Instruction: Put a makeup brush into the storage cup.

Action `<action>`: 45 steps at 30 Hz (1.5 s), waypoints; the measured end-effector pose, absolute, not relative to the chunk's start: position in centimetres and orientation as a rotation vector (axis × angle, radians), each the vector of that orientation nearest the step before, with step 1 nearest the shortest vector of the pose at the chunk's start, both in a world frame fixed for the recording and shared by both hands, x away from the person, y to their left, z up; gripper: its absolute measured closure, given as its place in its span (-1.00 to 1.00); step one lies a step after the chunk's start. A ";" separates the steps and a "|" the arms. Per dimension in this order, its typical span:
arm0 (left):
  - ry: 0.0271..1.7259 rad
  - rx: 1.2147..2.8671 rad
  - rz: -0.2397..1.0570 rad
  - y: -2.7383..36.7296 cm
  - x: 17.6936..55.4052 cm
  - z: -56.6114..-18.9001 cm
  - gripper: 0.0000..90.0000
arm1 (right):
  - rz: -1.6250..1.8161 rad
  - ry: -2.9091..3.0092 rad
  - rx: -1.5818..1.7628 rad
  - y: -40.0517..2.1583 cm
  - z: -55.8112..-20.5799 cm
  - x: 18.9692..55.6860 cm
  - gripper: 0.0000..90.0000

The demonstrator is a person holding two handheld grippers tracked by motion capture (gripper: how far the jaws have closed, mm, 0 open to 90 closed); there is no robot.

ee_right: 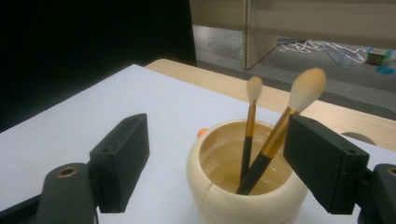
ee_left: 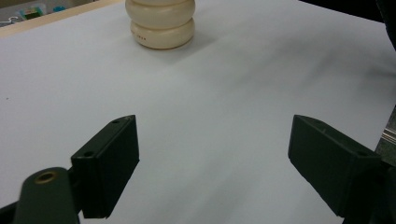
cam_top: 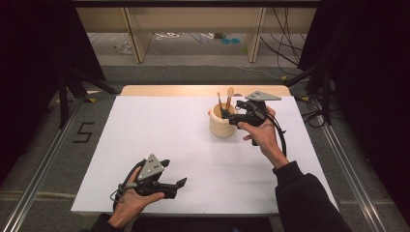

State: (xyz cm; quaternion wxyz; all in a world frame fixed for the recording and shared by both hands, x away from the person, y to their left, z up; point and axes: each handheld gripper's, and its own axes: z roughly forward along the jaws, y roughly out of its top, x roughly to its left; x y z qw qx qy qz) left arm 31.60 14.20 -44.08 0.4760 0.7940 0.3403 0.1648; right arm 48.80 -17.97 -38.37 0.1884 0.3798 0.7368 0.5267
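Note:
A cream round holder [cam_top: 222, 123] [ee_right: 247, 186] stands on the white table top [cam_top: 193, 145], right of the middle. Two make-up brushes [ee_right: 250, 130] [ee_right: 280, 130] with gold and black handles lean in it, bristles up. My right gripper [cam_top: 231, 115] [ee_right: 217, 163] is open at the holder's right rim, its jaws either side of the holder's mouth, nothing held. My left gripper [cam_top: 175, 175] [ee_left: 212, 163] is open low over the table's front left, empty, facing the holder [ee_left: 161, 23] from afar.
A small orange thing [ee_right: 201, 132] peeks out behind the holder. The table's wooden far edge [cam_top: 203, 90] borders a floor with cables. Metal rails [cam_top: 43, 164] and dark curtains flank both sides.

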 end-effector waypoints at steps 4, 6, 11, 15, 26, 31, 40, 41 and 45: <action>0.834 1.937 0.398 14.2 31.6 -44.1 -0.64 | 1.491 2.069 1.057 -17.9 -38.4 48.6 -0.47; 0.835 1.937 0.399 14.2 31.6 -44.1 -0.64 | 1.488 2.076 1.068 -17.9 -38.4 48.3 -0.47; 0.826 1.941 0.409 14.3 31.6 -44.1 -0.64 | 1.495 2.071 1.046 -17.7 -38.5 47.9 -0.47; 0.822 1.945 0.411 14.3 31.7 -44.1 -0.64 | 1.508 2.082 1.033 -17.6 -38.6 47.4 -0.48; 0.838 1.937 0.403 14.3 31.5 -44.1 -0.64 | 1.525 2.094 1.008 -17.3 -38.8 46.1 -0.49; 0.837 1.929 0.395 14.3 31.5 -44.1 -0.64 | 1.522 2.116 1.016 -17.2 -39.0 45.4 -0.50; 0.845 1.939 0.425 14.6 31.5 -44.1 -0.64 | 1.522 2.128 0.988 -17.4 -39.7 44.3 -0.54; 0.850 1.934 0.424 14.6 31.5 -44.1 -0.64 | 1.505 2.139 0.997 -17.4 -39.7 44.0 -0.55; 0.851 1.933 0.425 14.6 31.5 -44.0 -0.64 | 1.523 2.139 1.003 -17.7 -40.2 43.2 -0.56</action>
